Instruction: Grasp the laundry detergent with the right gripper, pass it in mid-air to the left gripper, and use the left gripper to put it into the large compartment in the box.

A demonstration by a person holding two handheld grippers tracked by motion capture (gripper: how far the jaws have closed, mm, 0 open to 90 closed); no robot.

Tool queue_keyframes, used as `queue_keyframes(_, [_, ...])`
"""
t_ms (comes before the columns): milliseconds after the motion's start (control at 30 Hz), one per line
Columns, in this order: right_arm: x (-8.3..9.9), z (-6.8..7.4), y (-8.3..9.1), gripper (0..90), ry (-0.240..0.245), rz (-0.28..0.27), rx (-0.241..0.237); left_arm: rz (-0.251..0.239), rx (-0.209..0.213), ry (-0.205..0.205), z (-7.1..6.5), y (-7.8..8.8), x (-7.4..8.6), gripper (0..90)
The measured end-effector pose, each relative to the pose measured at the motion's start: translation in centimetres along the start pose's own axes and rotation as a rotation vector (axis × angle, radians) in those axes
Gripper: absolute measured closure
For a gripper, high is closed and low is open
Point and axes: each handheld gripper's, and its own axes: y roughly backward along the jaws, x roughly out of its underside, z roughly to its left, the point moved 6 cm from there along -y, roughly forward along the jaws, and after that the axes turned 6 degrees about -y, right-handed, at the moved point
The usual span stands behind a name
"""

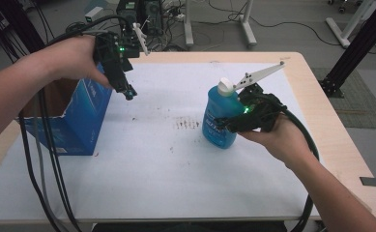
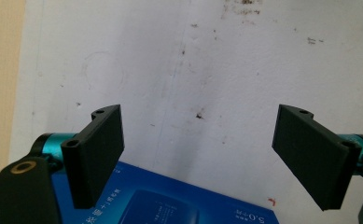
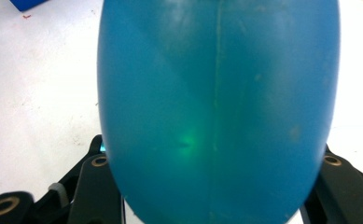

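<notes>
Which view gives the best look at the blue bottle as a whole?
The high view: the blue bottle stands upright on the table, white cap visible, with the right gripper clamped on its side. The right gripper view has only its blue body up close, between the jaws.

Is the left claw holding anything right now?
No, in the left gripper view the left claw stands wide open over the white table cover, with nothing between.

Left hand-held gripper raised, tilted downward with jaws spread wide and nothing between them, forearm entering from lower left; right hand-held gripper held level, jaws clamped on something, forearm angled in from lower right.
</notes>
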Motion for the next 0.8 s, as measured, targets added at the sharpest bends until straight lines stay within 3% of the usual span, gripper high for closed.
queue_keyframes(133, [-0.2,-0.1,0.6,45.9,0.032,-0.014,-0.038,-0.008,-0.002,0.002,-0.1,0.1,0.0,16.8])
queue_keyframes(167, [-0.6,-0.2,0.9,46.0,0.062,-0.02,-0.054,-0.011,0.001,-0.003,-0.2,0.3,0.0,16.8])
queue_keyframes(500, [-3.0,0.1,2.6,46.0,0.176,-0.04,-0.17,-0.043,0.006,-0.016,-0.6,0.9,-0.3,16.8])
queue_keyframes(600, [-4.1,0.6,3.0,46.1,0.231,-0.028,-0.238,-0.063,0.022,-0.036,-1.0,1.5,-0.6,16.8])
queue_keyframes(800, [-5.5,1.4,3.1,46.1,0.294,-0.004,-0.31,-0.128,0.028,-0.092,-1.9,4.2,-2.1,16.8])
